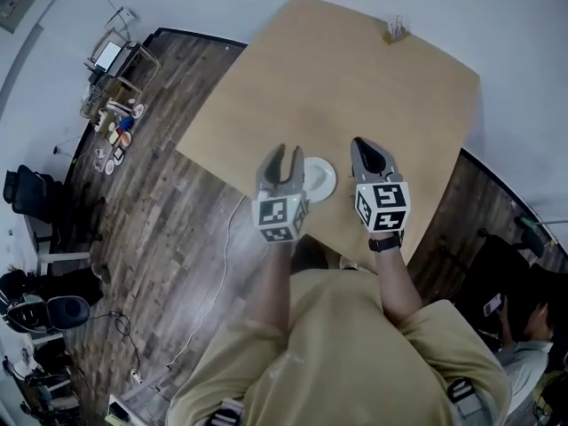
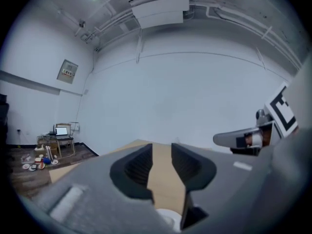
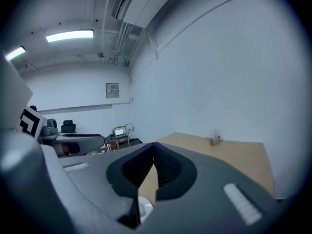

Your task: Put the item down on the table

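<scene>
A white round plate (image 1: 319,177) lies on the wooden table (image 1: 355,87) near its front edge, and neither gripper holds it. My left gripper (image 1: 284,156) hovers at the plate's left rim with its jaws apart, and bare tabletop shows through the gap in the left gripper view (image 2: 162,155). A sliver of the plate (image 2: 167,219) shows below those jaws. My right gripper (image 1: 366,149) sits just right of the plate, its jaws meeting at the tips with nothing between them (image 3: 154,152). The plate's edge (image 3: 144,206) peeks out under them.
A small wooden holder (image 1: 397,32) stands at the table's far edge, also visible in the right gripper view (image 3: 214,138). A cart with a laptop (image 1: 111,56) and scattered dishes sit on the floor at left. A seated person (image 1: 525,327) is at the lower right.
</scene>
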Motion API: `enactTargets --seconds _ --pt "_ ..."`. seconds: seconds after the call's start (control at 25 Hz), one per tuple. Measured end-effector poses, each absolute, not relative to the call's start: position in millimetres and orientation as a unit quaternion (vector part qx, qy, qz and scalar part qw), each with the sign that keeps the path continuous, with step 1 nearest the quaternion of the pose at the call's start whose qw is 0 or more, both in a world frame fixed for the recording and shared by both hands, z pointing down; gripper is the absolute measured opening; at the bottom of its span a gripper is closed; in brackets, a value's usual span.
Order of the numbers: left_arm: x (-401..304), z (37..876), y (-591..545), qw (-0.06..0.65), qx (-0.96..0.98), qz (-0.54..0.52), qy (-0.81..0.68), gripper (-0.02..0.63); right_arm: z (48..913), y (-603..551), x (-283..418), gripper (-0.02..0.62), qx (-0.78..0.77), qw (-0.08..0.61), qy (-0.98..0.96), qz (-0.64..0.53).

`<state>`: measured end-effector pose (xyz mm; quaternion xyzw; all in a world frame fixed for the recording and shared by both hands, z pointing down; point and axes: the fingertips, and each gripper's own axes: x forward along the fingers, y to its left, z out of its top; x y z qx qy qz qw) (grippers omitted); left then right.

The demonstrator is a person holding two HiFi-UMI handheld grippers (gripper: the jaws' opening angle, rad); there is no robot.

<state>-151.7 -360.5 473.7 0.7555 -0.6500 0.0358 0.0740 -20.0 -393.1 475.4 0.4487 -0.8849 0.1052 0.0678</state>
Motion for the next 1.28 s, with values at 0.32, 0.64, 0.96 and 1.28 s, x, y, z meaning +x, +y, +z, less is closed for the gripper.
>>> enactTargets --seconds 0.32,0.64,0.96,1.28 --pt "-140.6 412.2 -315.3 0.024 0.744 -0.003 -0.668 0.003 415.3 -350.7 -8.7 0.006 0.430 0.016 -0.901 0.056" --pt "-120.3 383.7 -284.2 -0.005 0.746 -0.016 -0.665 0.003 390.1 -317.7 0.0 0.006 0.421 0.000 -0.907 0.021" --pt "-112.1 372.0 -258.1 -0.016 0.741 -0.027 -0.671 0.003 380.4 -292.7 8.3 0.006 0.413 -0.006 -0.911 0.005" --pt "-108.4 377.8 -251.6 -0.012 0.742 -0.019 -0.670 0.003 381.4 -285.9 16.8 0.006 0.419 -0.009 -0.908 0.007"
